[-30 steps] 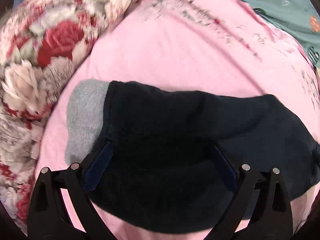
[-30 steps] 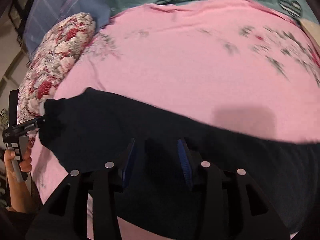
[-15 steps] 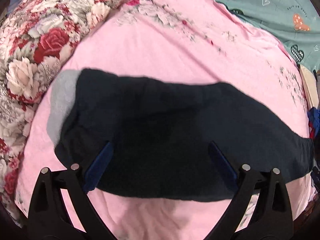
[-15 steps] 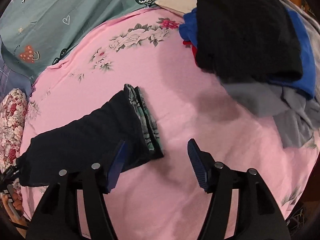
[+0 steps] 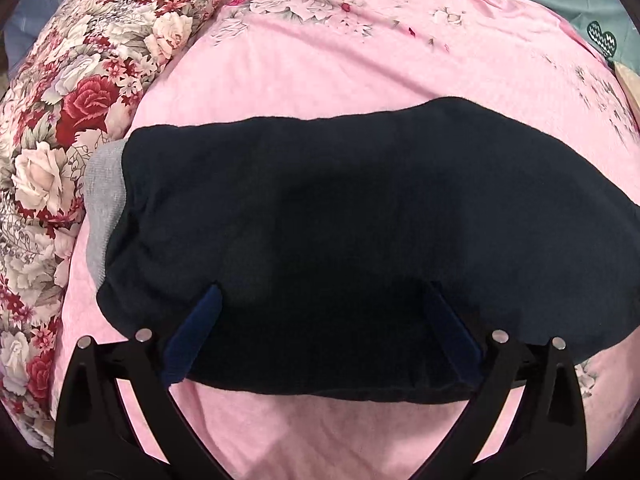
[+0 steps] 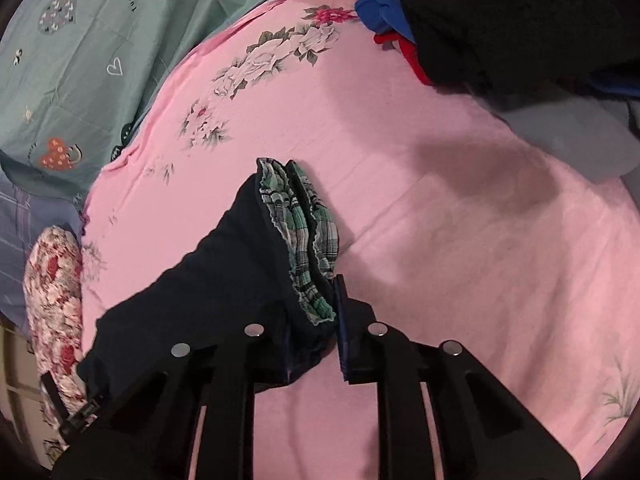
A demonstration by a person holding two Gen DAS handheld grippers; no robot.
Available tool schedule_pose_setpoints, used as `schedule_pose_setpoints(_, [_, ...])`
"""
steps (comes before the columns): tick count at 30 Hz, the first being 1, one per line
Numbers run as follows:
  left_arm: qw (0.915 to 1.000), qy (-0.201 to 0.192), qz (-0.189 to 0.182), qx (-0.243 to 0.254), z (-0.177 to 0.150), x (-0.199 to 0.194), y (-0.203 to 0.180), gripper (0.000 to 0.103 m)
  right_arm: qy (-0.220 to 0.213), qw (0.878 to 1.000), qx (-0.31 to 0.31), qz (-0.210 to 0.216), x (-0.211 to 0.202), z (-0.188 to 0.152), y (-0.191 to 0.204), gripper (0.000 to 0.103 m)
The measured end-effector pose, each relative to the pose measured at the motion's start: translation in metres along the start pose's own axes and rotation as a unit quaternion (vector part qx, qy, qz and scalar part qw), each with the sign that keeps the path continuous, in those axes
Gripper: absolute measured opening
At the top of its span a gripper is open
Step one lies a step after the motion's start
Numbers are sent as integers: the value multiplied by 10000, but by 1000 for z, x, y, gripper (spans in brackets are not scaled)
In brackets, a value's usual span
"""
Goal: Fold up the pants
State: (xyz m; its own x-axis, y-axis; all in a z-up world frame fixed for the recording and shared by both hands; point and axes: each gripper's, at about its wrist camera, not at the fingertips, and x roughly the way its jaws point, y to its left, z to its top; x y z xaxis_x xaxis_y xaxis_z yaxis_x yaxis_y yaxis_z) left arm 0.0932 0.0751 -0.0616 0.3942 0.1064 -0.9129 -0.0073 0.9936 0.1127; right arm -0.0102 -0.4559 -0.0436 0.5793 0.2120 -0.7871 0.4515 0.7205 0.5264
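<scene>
My right gripper (image 6: 310, 344) has just closed, pinching the pants (image 6: 208, 280) by the plaid-lined end at lower centre; left gripper (image 5: 320, 336) sits spread wide over them on the bed (image 5: 320, 80).

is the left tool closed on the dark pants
No, the left tool stands wide open, its pads apart over the dark pants on the pink sheet.

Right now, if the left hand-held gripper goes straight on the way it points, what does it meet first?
Most likely the dark pants: the left hand-held gripper stands open above the folded cloth, which fills the space between and ahead of its fingers. How far above is unclear.
</scene>
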Motion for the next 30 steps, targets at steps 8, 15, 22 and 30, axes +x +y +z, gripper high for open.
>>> schedule_pose_setpoints(8, [9879,-107,-1276,-872,5,-37,54,101,-225,9837,-1137,1378,-41,-7,113,17])
schedule_pose_setpoints(15, [9862,-161,-1114,-1211,-12,-41,83,101,1088,9404,-2514,2014,44,-79,257,17])
schedule_pose_setpoints(22, [9903,-183,-1006,-937,-7,-40,75,101,1887,9012,-3599,1505,104,-155,305,57])
schedule_pose_setpoints(30, [9895,-332,-1404,24,21,-44,-10,101,1024,9365,-2789,1860,42,-67,243,42])
